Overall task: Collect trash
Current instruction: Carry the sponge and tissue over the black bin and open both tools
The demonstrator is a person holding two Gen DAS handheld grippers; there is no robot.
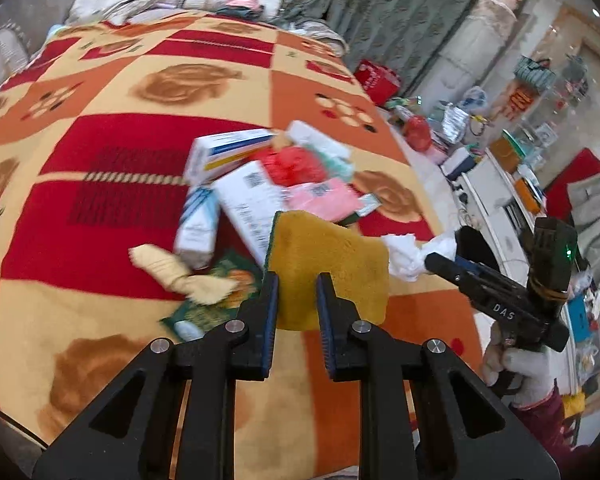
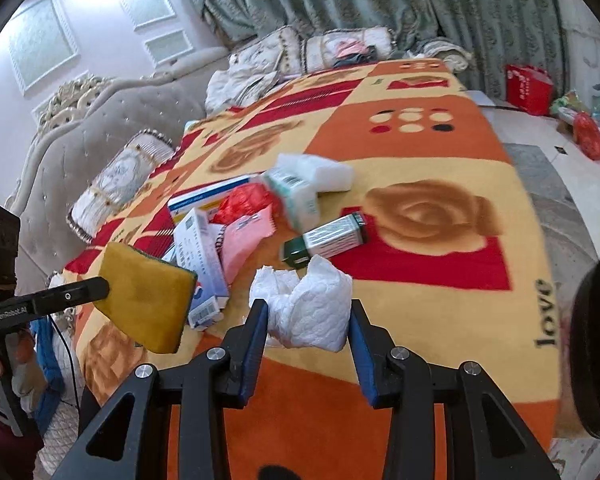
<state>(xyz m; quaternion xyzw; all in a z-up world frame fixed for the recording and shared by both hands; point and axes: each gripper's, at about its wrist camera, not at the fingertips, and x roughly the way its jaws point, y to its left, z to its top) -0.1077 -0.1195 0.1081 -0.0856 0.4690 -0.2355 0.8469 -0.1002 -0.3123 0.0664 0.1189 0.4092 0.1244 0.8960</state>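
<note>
My left gripper (image 1: 297,294) is shut on a yellow sponge with a green backing (image 1: 332,256) and holds it above the bed; the sponge also shows in the right wrist view (image 2: 146,296). My right gripper (image 2: 308,320) is shut on a crumpled white tissue (image 2: 308,308), which also shows in the left wrist view (image 1: 408,254). A pile of trash lies on the blanket: white cartons (image 1: 228,152), a red wrapper (image 2: 246,200), a pink packet (image 2: 244,240), a green and silver pack (image 2: 332,236) and a white foam block (image 2: 316,168).
The bed has an orange, red and yellow blanket (image 2: 428,272) with pillows (image 2: 116,184) and a padded headboard (image 2: 80,136) at the left. A red bag (image 2: 528,88) and clutter stand on the floor by the curtains. A cloth strip (image 1: 172,272) and a green packet (image 1: 212,300) lie by the pile.
</note>
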